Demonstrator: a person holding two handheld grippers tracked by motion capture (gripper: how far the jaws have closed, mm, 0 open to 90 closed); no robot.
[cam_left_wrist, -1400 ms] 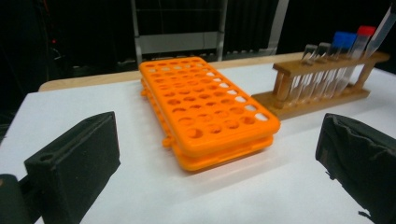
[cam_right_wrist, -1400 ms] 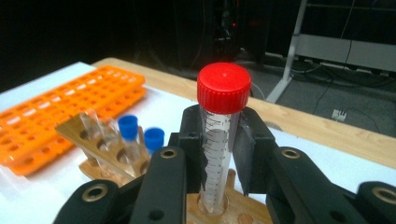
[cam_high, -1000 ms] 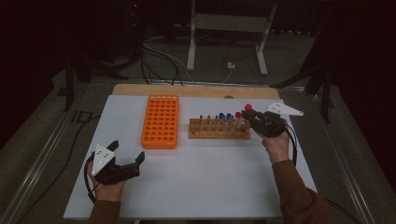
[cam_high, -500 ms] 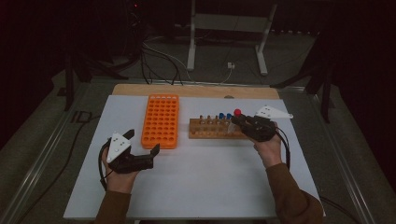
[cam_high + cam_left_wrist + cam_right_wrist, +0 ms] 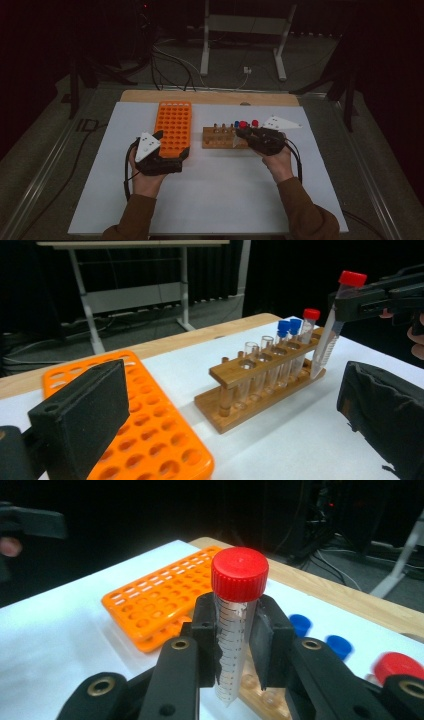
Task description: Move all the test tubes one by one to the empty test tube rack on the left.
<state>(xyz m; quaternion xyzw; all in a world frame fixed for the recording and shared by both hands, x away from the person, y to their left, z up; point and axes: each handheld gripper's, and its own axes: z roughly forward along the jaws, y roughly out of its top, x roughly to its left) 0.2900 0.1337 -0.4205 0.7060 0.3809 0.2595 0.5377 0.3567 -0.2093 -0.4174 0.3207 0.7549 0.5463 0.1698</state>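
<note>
A clear tube with a red cap [image 5: 235, 630] stands upright between the pads of my right gripper [image 5: 235, 647], which is shut on it just under the cap. In the high view that gripper [image 5: 241, 133] holds the tube [image 5: 243, 125] over the right half of the wooden rack [image 5: 220, 138]. The left gripper view has the held tube [image 5: 327, 340] tilted at the rack's far end [image 5: 260, 385], which carries blue-capped, red-capped and uncapped tubes. My left gripper [image 5: 172, 144] hangs open and empty over the near end of the orange rack [image 5: 173, 122]; its pads [image 5: 82, 415] stand wide apart.
Racks and hands rest over a white mat [image 5: 225, 200] on a wooden table [image 5: 210, 96]. Behind the table are a metal stand [image 5: 240, 30] and floor cables [image 5: 170, 65]. Open mat lies in front of both racks.
My left gripper has moved up and to the right, from the bare mat to the orange rack's near end. The right gripper has carried the red-capped tube leftward along the wooden rack.
</note>
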